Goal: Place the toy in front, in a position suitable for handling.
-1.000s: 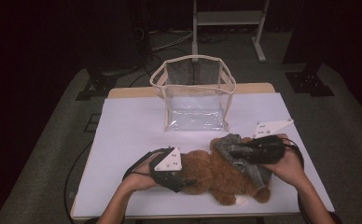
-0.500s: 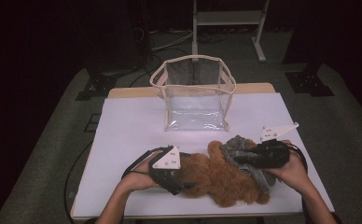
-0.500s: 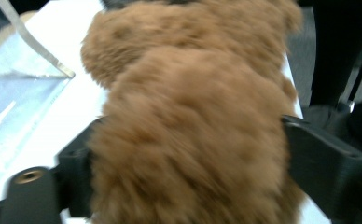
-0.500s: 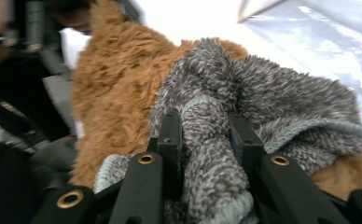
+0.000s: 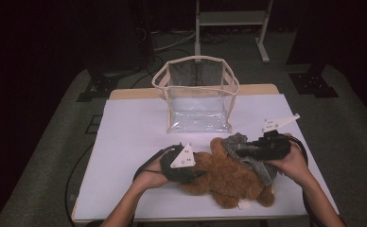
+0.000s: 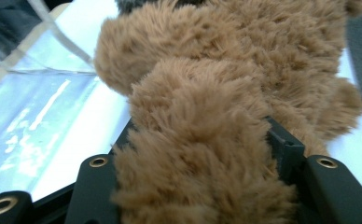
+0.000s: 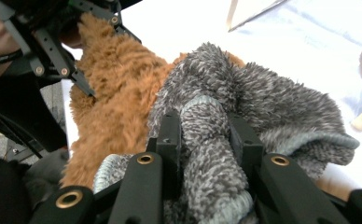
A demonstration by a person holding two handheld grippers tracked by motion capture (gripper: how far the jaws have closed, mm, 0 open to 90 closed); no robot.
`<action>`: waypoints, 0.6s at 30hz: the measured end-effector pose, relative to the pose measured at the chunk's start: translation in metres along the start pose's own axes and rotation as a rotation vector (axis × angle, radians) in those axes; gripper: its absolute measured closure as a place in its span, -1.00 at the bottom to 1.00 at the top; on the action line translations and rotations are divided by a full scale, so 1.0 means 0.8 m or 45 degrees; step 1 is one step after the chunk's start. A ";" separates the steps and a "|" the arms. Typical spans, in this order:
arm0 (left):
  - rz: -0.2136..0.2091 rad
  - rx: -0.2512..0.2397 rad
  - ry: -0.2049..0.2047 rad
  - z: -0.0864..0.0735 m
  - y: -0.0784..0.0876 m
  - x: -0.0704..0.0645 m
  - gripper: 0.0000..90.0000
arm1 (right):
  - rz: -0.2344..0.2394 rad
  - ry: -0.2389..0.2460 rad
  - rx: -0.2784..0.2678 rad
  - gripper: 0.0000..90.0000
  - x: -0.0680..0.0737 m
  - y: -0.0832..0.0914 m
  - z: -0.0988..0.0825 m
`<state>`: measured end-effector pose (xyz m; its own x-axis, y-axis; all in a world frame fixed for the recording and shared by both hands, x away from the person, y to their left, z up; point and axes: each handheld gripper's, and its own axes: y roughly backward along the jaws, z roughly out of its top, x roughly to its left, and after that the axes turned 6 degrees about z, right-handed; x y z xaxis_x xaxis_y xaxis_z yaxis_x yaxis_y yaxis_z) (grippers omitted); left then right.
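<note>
A brown teddy bear (image 5: pixel 229 182) lies on the white table (image 5: pixel 134 127) near the front edge, with a grey knitted sweater (image 5: pixel 263 172) partly on its body. My left gripper (image 5: pixel 193 174) is at the bear's left side. Its jaws have just been closing and now press on a furry brown limb (image 6: pixel 202 140) that fills the gap between them. My right gripper (image 5: pixel 240 150) comes in from the right and is shut on a fold of the grey sweater (image 7: pixel 212 154). In the right gripper view the left gripper (image 7: pixel 72 42) sits against the bear's fur (image 7: pixel 109 107).
A clear plastic bag (image 5: pixel 198 101) with a cream rim stands upright and open-topped behind the bear, at the middle of the table. A white metal stand (image 5: pixel 229 19) is on the floor beyond the table. Cables trail from both grippers.
My left gripper has shifted right, deeper into the bear, and closed on its limb. My right hand has shifted slightly, still holding the sweater.
</note>
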<state>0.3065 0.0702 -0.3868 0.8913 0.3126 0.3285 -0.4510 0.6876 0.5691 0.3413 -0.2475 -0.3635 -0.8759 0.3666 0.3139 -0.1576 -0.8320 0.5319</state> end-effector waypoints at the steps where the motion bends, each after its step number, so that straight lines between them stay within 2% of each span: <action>1: 0.008 0.004 0.001 0.001 -0.001 0.003 0.01 | -0.002 0.002 0.000 0.54 -0.007 -0.003 0.007; 6: 0.104 0.059 -0.058 0.003 -0.001 0.015 0.03 | 0.011 0.003 -0.009 0.54 -0.023 -0.016 0.030; 8: 0.140 0.071 -0.056 0.000 0.001 0.022 0.03 | 0.011 0.006 -0.015 0.54 -0.027 -0.019 0.037; 10: 0.213 0.089 -0.056 -0.004 0.004 0.030 0.03 | 0.011 0.012 -0.016 0.54 -0.031 -0.020 0.042; 12: 0.268 0.093 -0.024 -0.009 0.007 0.035 0.03 | 0.001 0.010 -0.013 0.54 -0.035 -0.019 0.047; 15: 0.247 0.074 -0.009 -0.014 0.013 0.032 0.00 | -0.002 -0.001 -0.003 0.54 -0.042 -0.023 0.049; 17: 0.207 0.056 0.005 -0.016 0.020 0.027 -0.06 | 0.001 0.003 0.029 0.54 -0.042 -0.032 0.046; 18: 0.167 0.042 0.024 -0.018 0.026 0.024 -0.09 | 0.015 0.006 0.040 0.54 -0.040 -0.035 0.043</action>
<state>0.3153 0.0997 -0.3791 0.8249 0.4110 0.3880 -0.5650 0.6181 0.5466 0.3892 -0.2214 -0.3617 -0.8796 0.3551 0.3167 -0.1332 -0.8226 0.5527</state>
